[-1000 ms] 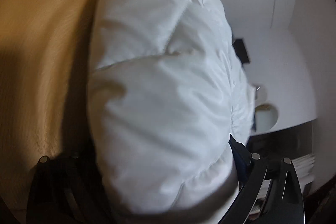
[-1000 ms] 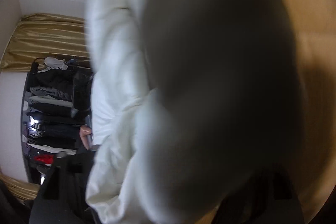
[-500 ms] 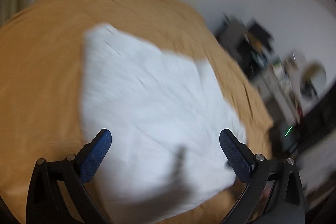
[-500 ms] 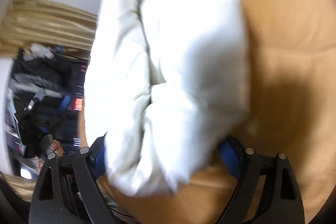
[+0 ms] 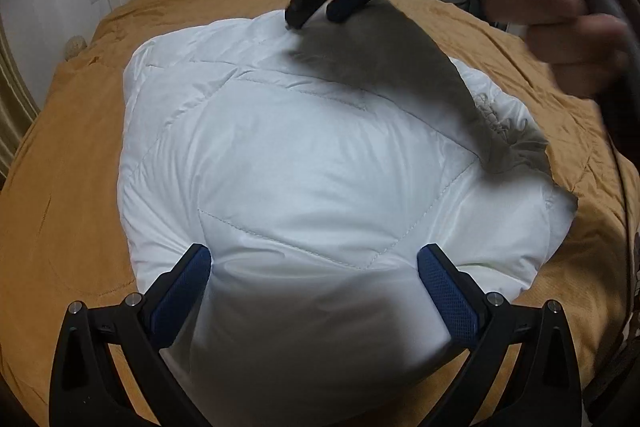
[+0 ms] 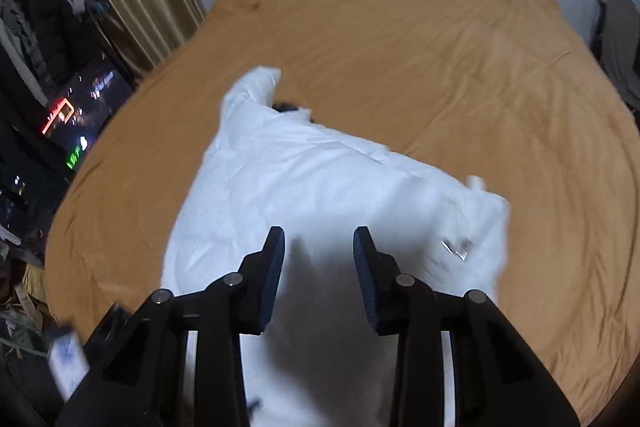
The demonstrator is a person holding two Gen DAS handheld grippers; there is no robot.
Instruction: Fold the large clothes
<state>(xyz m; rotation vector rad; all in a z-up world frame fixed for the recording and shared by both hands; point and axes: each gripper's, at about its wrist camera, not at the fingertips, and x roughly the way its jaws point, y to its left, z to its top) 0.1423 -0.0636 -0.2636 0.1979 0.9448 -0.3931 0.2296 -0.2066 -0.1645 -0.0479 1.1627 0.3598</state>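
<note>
White padded jacket [image 5: 304,163] lies on the bed [image 5: 72,187]; left hand-held gripper [image 5: 314,267] spread wide above, right hand-held gripper [image 6: 319,247] parted, empty.

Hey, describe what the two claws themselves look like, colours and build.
Both match: the left claw and right claw have black angular plastic linkage arms with round silver pivot bolts, and each finger ends in a flat blue pad with a fine mesh texture. No cables, markings or sleeves are visible.

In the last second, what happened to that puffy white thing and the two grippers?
Both let go: the white puffy jacket, bunched up in both a second ago, now lies flat on the orange bedspread. The left hand-held gripper and right hand-held gripper are open above it. The bedspread stayed put.
</note>
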